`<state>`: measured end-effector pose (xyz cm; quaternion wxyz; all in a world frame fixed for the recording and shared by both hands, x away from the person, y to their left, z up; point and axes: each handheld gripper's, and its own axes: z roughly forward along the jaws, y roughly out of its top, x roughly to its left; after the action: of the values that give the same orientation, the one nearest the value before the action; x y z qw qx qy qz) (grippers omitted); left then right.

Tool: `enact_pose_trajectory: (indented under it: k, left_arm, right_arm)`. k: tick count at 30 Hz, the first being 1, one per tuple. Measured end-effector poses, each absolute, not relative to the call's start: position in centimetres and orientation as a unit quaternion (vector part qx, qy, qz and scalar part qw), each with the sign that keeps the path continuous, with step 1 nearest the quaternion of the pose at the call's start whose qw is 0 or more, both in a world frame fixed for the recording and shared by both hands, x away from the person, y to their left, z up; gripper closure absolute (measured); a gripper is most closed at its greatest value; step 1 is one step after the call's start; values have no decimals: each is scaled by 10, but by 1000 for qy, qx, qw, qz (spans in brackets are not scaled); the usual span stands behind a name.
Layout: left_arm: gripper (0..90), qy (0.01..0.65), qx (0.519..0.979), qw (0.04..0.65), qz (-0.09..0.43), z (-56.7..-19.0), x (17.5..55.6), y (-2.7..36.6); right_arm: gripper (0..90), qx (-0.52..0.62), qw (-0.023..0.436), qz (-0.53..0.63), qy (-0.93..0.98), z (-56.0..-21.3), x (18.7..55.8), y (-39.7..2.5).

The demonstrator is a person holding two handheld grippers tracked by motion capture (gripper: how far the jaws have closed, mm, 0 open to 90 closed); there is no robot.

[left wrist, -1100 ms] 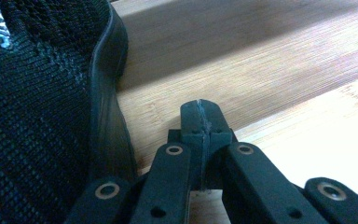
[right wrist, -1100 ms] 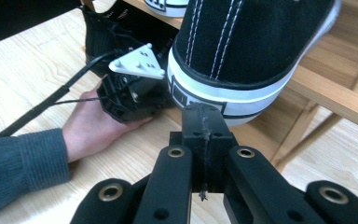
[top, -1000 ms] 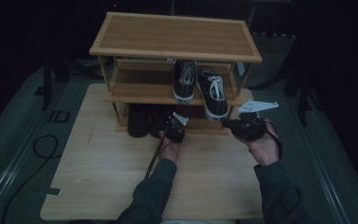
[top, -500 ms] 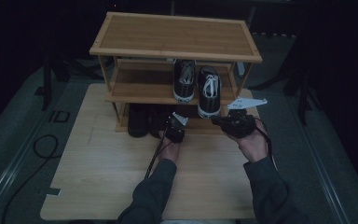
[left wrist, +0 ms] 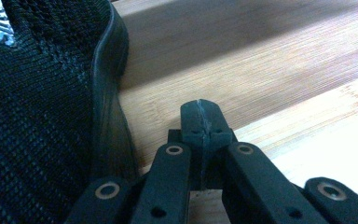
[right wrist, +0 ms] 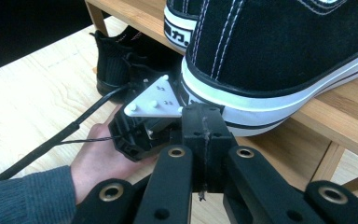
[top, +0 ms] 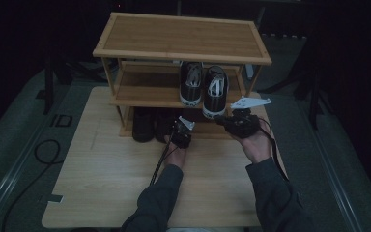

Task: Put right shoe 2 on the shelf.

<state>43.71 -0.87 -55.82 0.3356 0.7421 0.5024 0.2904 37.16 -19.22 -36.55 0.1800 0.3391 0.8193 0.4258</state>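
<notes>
A bamboo shoe rack (top: 183, 36) stands at the back of the table. Two black canvas sneakers with white soles sit side by side on its middle shelf, the left one (top: 191, 83) and the right one (top: 215, 92). My right gripper (top: 222, 121) is shut, its tip just below and behind the right sneaker's heel (right wrist: 279, 51); whether it touches is unclear. My left gripper (top: 178, 129) is shut and holds nothing. Its tip (left wrist: 200, 116) rests low over the bottom shelf, beside a black mesh shoe (left wrist: 37, 107).
Dark shoes (top: 145, 123) fill the left of the bottom shelf. The rack's top shelf is bare. A cable (top: 157, 164) trails from the left gripper across the wooden table (top: 101, 188). A dark floor with cables surrounds the table.
My right gripper moved left toward the rack. The right sneaker, earlier angled and overhanging the shelf edge, now sits straighter and closer to its partner. The left gripper stayed put.
</notes>
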Motion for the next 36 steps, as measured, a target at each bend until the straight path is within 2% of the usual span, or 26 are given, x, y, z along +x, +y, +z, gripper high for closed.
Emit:
enact_pose_trajectory:
  k: [36]
  left_arm:
    - [900, 503, 742, 334, 292, -558, 437, -10]
  right_arm:
    - [900, 367, 214, 397, 813, -373, 402, -179]
